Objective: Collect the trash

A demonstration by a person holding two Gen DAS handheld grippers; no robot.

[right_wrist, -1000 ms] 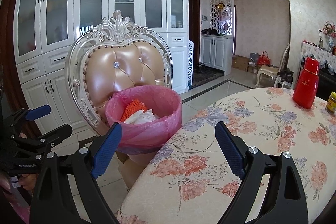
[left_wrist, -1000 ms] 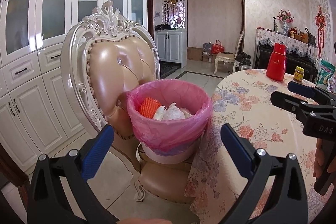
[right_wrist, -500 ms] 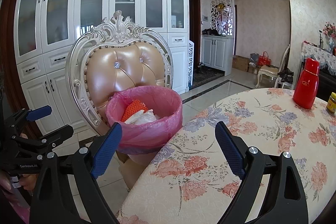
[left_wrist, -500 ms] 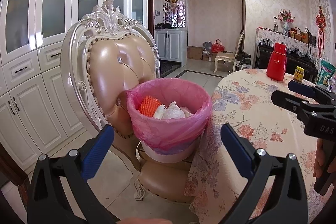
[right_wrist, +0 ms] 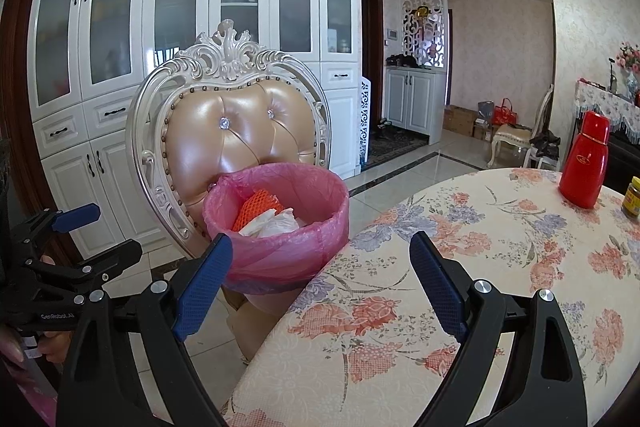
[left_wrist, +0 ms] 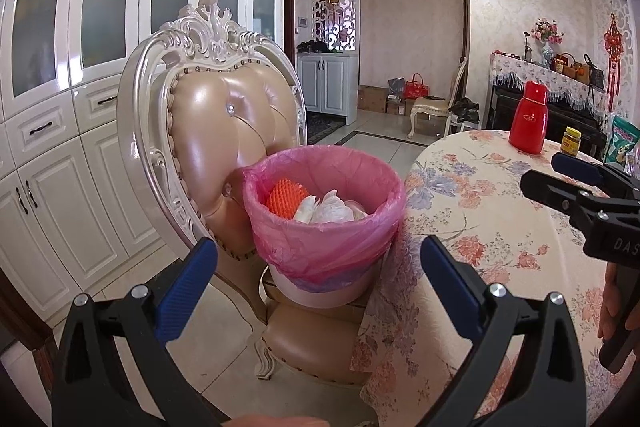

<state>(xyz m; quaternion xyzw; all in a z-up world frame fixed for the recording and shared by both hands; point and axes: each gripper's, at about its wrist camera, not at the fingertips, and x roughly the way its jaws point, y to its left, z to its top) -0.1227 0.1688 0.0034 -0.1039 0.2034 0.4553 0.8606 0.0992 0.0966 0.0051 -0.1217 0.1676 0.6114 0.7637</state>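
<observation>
A white bin lined with a pink bag (left_wrist: 320,247) stands on the seat of an ornate chair (left_wrist: 224,131), against the table edge. Inside lie an orange foam net (left_wrist: 286,201) and crumpled white tissues (left_wrist: 328,213). The bin also shows in the right wrist view (right_wrist: 280,251). My left gripper (left_wrist: 320,283) is open and empty, in front of the bin and apart from it. My right gripper (right_wrist: 320,283) is open and empty, over the table's near edge beside the bin.
A round table with a floral cloth (right_wrist: 480,267) carries a red thermos (right_wrist: 584,167), a yellow-lidded jar (right_wrist: 632,197) and a green snack bag (left_wrist: 620,143). White cabinets (right_wrist: 160,47) stand behind the chair. Tiled floor lies to the left.
Both grippers stay open and almost still. The views have shifted only slightly.
</observation>
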